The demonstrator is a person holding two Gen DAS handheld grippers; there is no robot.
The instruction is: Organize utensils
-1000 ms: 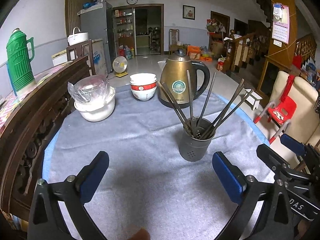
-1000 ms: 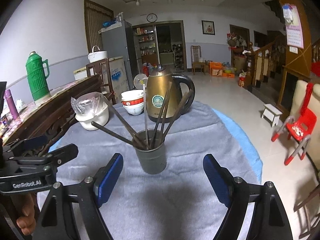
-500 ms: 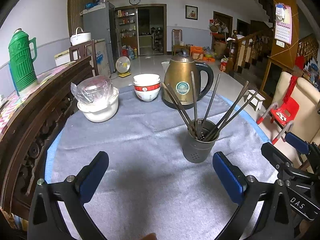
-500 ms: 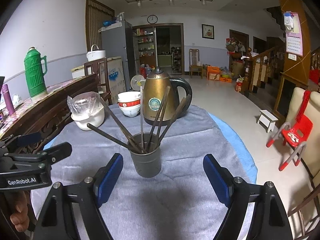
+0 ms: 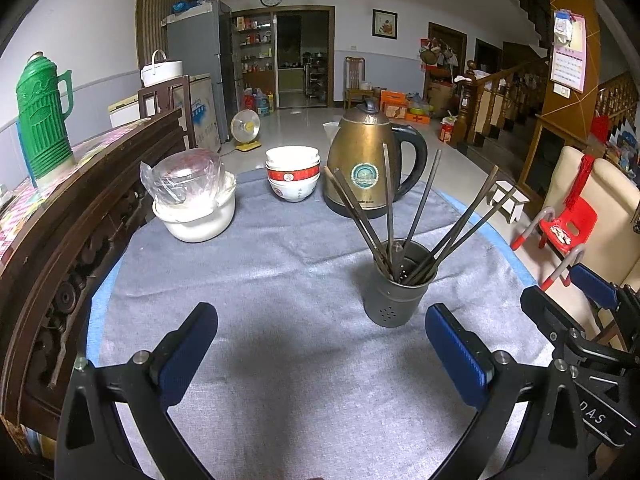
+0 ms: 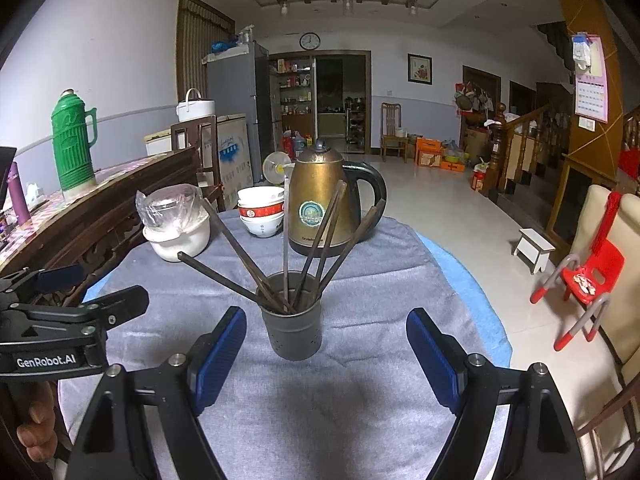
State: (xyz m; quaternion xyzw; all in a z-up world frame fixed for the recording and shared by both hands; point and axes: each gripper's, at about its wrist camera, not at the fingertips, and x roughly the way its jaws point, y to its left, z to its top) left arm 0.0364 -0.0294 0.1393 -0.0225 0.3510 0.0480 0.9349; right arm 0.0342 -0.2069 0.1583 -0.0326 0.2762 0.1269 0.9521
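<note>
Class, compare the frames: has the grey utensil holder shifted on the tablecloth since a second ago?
No. The utensil holder stands at the same spot in front of the brass kettle; only the camera view drifted slightly.

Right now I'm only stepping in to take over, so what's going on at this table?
A person holds a two-finger tool in each hand over the grey cloth. The left tool and the right tool are both open and empty, hovering near the dark holder. The chopsticks all stand fanned out inside it, and none lie loose on the cloth. The kettle, stacked bowls and covered white pot sit behind, untouched.
</note>
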